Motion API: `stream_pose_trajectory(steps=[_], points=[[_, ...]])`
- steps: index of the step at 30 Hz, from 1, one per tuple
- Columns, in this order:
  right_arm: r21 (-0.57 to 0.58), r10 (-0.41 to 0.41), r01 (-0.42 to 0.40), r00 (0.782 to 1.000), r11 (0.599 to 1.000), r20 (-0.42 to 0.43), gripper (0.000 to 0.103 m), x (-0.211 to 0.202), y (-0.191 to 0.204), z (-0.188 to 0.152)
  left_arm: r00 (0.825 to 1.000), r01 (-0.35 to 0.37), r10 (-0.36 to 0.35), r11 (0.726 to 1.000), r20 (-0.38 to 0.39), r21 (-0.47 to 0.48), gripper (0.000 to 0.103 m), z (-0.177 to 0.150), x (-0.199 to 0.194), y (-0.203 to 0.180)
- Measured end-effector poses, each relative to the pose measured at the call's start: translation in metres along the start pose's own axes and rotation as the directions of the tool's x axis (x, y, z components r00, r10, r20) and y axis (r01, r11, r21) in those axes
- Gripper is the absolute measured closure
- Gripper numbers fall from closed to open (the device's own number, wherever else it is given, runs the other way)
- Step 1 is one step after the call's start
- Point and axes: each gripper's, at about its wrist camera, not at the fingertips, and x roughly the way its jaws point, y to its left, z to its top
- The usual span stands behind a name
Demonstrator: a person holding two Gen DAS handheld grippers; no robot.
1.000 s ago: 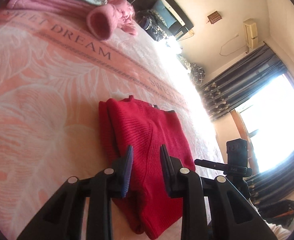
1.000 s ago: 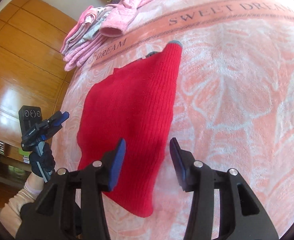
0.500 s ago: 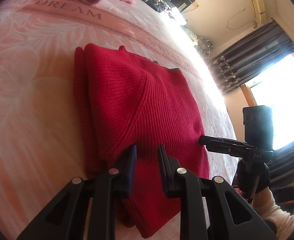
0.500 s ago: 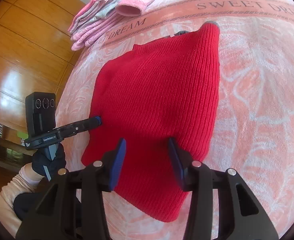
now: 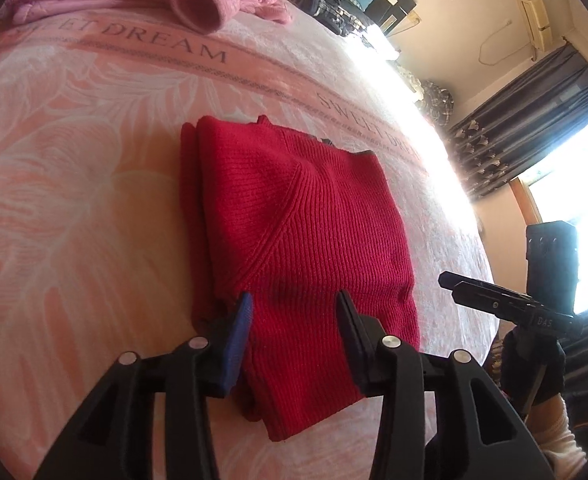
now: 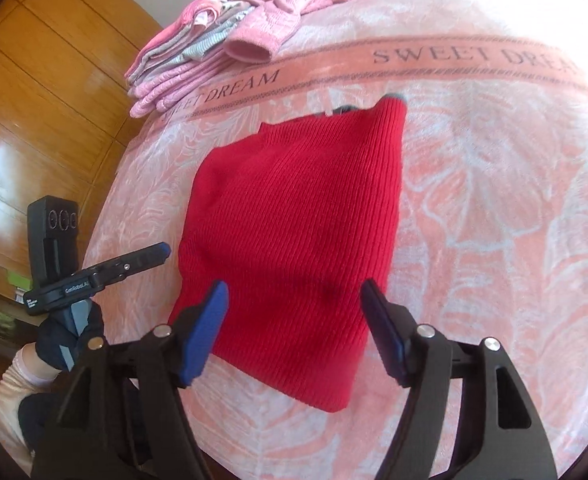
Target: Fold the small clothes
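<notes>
Red ribbed knit sweater (image 5: 306, 240), folded into a rough rectangle, flat on pink blanket

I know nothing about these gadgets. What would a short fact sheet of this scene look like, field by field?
Surface: bedspread, pink, printed SWEET DREAM
Main item: red sweater, folded, lying flat
Left gripper: open, fingers either side of the sweater's near edge, gripping nothing
Right gripper: open, over the sweater's near edge, gripping nothing
Background: pile of pink clothes at the far edge of the bed
Person: gloved hand holds the left gripper
</notes>
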Motion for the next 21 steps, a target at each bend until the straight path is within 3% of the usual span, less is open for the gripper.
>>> stream_pose_trajectory(steps=[2, 3, 9, 12, 15, 18, 21], points=[[0.006, -0.058, 0.058, 0.998, 0.998, 0.019, 0.025, -0.019, 0.009, -0.002, 0.998, -0.061, 0.061, 0.998, 0.035, 0.002, 0.041, -0.003, -0.023, -0.011], [0.002, -0.078, 0.078, 0.997, 0.997, 0.029, 0.025, -0.027, 0.015, -0.005, 0.996, -0.078, 0.078, 0.997, 0.05, -0.005, 0.039, -0.006, -0.033, -0.017], [-0.003, -0.118, 0.118, 0.993, 0.993, 0.026, 0.018, -0.064, 0.045, -0.029, 0.978, -0.199, 0.195, 0.979, 0.078, 0.049, 0.035, -0.025, -0.086, -0.049], [-0.006, -0.182, 0.182, 0.983, 0.983, 0.027, 0.016, -0.079, 0.057, -0.041, 0.964, -0.254, 0.251, 0.967, 0.087, 0.029, 0.027, -0.029, -0.103, -0.058], [0.031, -0.213, 0.212, 0.977, 0.977, 0.007, 0.012, -0.088, 0.065, -0.051, 0.935, -0.339, 0.337, 0.941, 0.107, 0.005, 0.023, -0.039, -0.12, -0.066], [0.023, -0.237, 0.236, 0.971, 0.971, 0.023, 0.012, -0.095, 0.075, -0.066, 0.886, -0.454, 0.447, 0.891, 0.121, 0.033, 0.02, -0.055, -0.128, -0.077], [0.031, -0.274, 0.273, 0.961, 0.962, 0.04, 0.012, -0.102, 0.082, -0.079, 0.892, -0.442, 0.435, 0.896, 0.125, 0.039, 0.02, -0.071, -0.135, -0.083]])
